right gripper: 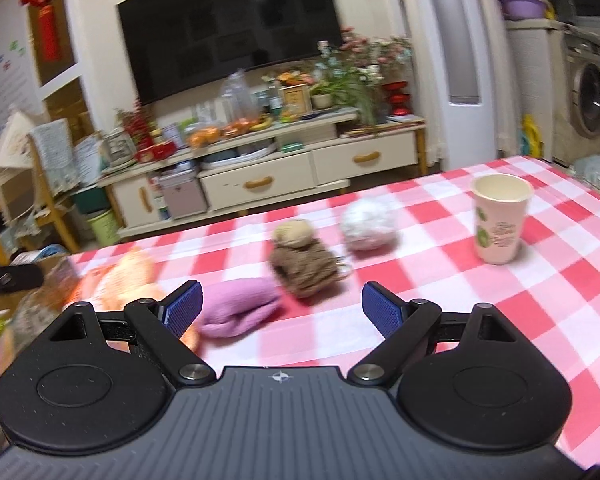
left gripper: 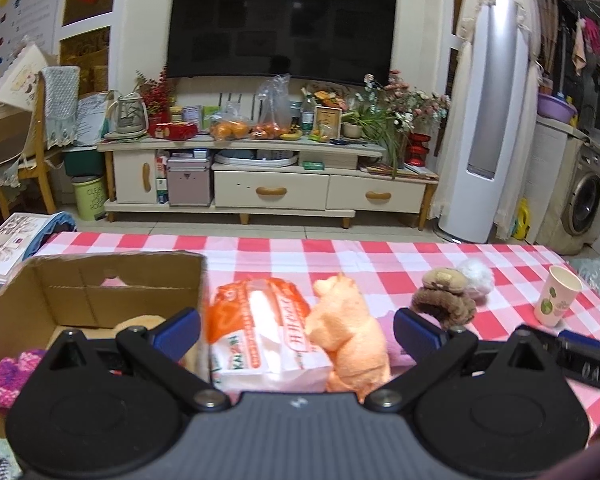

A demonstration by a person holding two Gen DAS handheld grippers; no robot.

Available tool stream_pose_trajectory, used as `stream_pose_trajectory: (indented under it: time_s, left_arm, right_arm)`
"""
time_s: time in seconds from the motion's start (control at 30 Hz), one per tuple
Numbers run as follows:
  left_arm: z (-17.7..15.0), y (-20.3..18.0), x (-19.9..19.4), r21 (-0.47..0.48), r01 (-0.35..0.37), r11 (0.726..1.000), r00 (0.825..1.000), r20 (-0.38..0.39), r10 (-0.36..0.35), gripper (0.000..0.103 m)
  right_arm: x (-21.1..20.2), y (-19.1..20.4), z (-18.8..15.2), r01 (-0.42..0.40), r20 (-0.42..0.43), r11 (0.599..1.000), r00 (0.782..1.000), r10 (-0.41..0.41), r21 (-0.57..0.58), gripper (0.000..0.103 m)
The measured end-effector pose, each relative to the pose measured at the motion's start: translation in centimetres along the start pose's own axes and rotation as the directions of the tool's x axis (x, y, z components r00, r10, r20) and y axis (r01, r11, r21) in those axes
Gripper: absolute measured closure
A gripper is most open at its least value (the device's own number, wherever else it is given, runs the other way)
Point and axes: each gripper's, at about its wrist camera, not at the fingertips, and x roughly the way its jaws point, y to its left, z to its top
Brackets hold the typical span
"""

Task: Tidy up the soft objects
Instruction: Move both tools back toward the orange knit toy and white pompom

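The left gripper (left gripper: 296, 330) is held low and level, its blue-padded fingers (left gripper: 178, 332) spread wide apart with nothing clamped between them. The right gripper (right gripper: 280, 308) is tilted slightly, its jaws likewise parted wide and its blue pads (right gripper: 380, 310) bare. In the left wrist view, part of the right gripper is seen at the right edge.

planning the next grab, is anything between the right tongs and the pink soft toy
Nothing visible does. The right tongs are open, and the pink soft toy lies on the checkered cloth just ahead, toward their left finger. The brown plush sits behind it.
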Motion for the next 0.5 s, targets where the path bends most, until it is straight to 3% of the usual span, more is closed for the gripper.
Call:
stream_pose_trajectory:
  time_s: [0.3, 0.5]
  left_arm:
    - [-1.1, -3.1, 1.4, 0.059, 0.025, 0.998, 1.000, -0.019, -0.024, 0.001]
    - [-2.0, -5.0, 2.7, 0.075, 0.061, 0.995, 0.997, -0.045, -0.058, 0.002]
  right_arm:
    - [3.8, -4.7, 0.0, 0.096, 0.004, 0.994, 0.995, -0.096, 0.061, 0.000]
    - [6.4, -6.1, 0.4, 0.098, 0.001, 0.993, 0.995, -0.099, 0.072, 0.000]
